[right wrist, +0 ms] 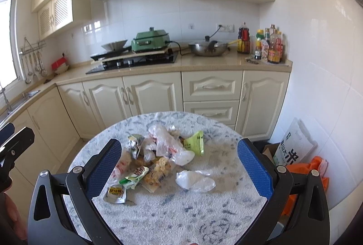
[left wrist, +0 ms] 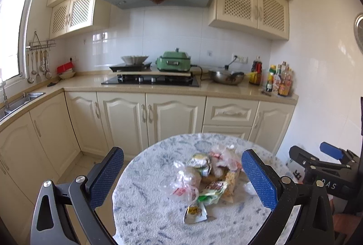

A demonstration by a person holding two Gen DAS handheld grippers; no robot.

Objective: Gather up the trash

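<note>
Round table (right wrist: 181, 217): trash pile (right wrist: 156, 154) beyond both gaping tongs (right wrist: 179, 168).

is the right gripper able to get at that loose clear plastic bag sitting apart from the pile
Probably yes. The right gripper is open, and the clear plastic bag lies alone on the round table, just ahead between its fingers, with nothing over it.

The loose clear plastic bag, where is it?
In the right wrist view, the clear plastic bag lies on the round table, just right of the wrapper pile.

Blue-speckled white table (right wrist: 181, 211), green wrapper (right wrist: 194, 142), blue-padded black left hand-held gripper (left wrist: 182, 177)
</note>
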